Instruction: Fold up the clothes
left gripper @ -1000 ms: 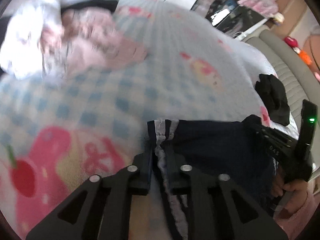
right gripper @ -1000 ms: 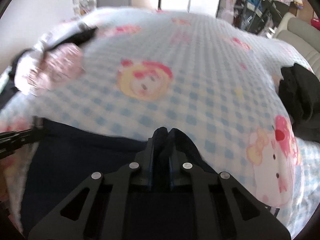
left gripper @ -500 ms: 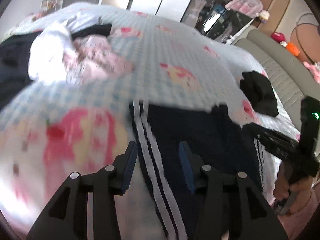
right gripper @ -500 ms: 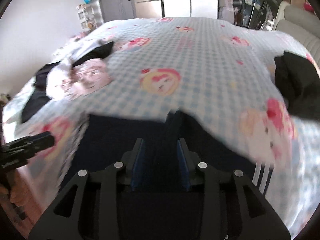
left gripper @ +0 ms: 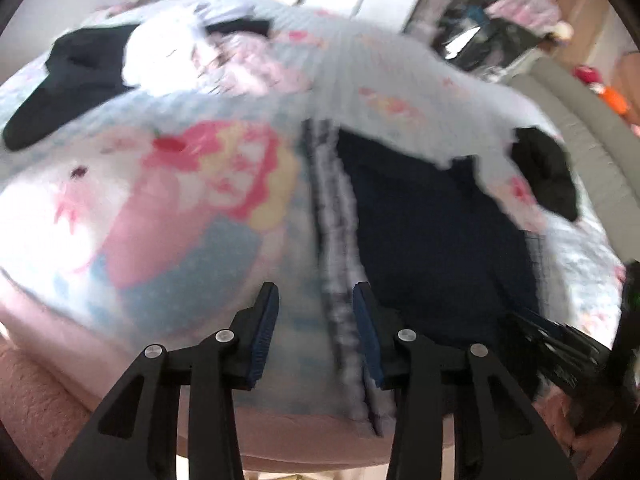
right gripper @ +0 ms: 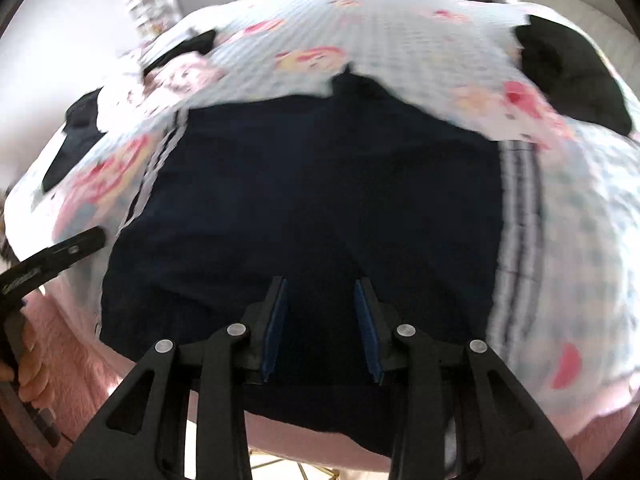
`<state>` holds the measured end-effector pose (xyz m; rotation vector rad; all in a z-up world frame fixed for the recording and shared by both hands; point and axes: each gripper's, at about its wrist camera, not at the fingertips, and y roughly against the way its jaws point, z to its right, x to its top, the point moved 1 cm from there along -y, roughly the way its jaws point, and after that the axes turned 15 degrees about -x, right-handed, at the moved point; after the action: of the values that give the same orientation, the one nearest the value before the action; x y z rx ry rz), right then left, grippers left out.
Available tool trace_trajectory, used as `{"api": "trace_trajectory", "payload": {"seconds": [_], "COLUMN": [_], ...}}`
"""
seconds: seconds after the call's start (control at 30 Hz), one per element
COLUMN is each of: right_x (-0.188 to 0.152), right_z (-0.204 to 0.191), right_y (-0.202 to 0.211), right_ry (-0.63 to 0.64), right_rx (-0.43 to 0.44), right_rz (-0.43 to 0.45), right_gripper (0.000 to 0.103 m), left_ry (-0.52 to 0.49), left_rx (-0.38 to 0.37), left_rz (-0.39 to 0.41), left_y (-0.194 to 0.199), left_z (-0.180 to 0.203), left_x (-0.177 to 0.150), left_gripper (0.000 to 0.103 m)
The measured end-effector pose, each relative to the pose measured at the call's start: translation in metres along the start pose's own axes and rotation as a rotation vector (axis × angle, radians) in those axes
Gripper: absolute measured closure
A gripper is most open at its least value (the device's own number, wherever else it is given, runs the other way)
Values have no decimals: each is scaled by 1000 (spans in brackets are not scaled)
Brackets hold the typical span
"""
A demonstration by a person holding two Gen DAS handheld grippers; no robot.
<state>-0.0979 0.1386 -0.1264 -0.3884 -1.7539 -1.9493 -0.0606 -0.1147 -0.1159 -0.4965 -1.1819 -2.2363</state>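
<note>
Navy shorts (right gripper: 320, 200) w/ white side stripes, blue-checked cartoon bedsheet (left gripper: 168, 208)

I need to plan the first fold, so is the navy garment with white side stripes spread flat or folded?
Spread flat: the navy garment with white side stripes lies open across the checked bedspread, stripes at both edges.

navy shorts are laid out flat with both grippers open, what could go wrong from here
1. The navy shorts hang over the near edge of the bed, so they could slide off.
2. The left gripper hovers over the white side stripes; it might pinch one layer, or the bedspread too.
3. The right gripper sits mid-hem, so a fold from there may come out crooked.
</note>
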Motion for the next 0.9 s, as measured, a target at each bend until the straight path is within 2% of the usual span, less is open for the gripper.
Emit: {"api": "trace_trajectory", "payload": {"seconds": [0.07, 0.13, 0.17, 0.27, 0.37, 0.47, 0.57, 0.73, 0.83, 0.9], "right_x": [-2, -6, -11, -27, -39, -45, -48, -56, -63, -70], "right_z": [6, 8, 9, 14, 29, 56, 73, 73, 48, 28], "right_y": [4, 8, 8, 5, 2, 8, 13, 38, 44, 41], "right_ry": [-1, 5, 11, 36, 12, -57, -102, -100, 37, 122], "right_rx": [-9, 4, 11, -26, -87, -117, -104, 4, 76, 94], "right_rz": [3, -2, -7, -17, -20, -6, -2, 32, 12, -9], "right_gripper": [68, 67, 63, 61, 61, 61, 61, 61, 61, 61], "left_ry": [-44, -120, -159, -164, -107, -109, -157, -291, -364, -406], "left_rx": [-83, -87, -85, 60, 119, 117, 17, -102, -142, -124], "left_rz": [-24, -60, -79, -166, -138, -81, -51, -93, -143, -199], "left_y": [-1, -9, -13, -33, -28, -14, -8, -16, -28, -44], "left_z": [15, 31, 39, 31, 15, 15, 27, 58, 80, 87], "left_x": [-9, -19, -25, -32, -26, -22, -26, -37, -47, -52], "left_gripper": [63, 63, 63, 64, 71, 70, 70, 70, 70, 70]}}
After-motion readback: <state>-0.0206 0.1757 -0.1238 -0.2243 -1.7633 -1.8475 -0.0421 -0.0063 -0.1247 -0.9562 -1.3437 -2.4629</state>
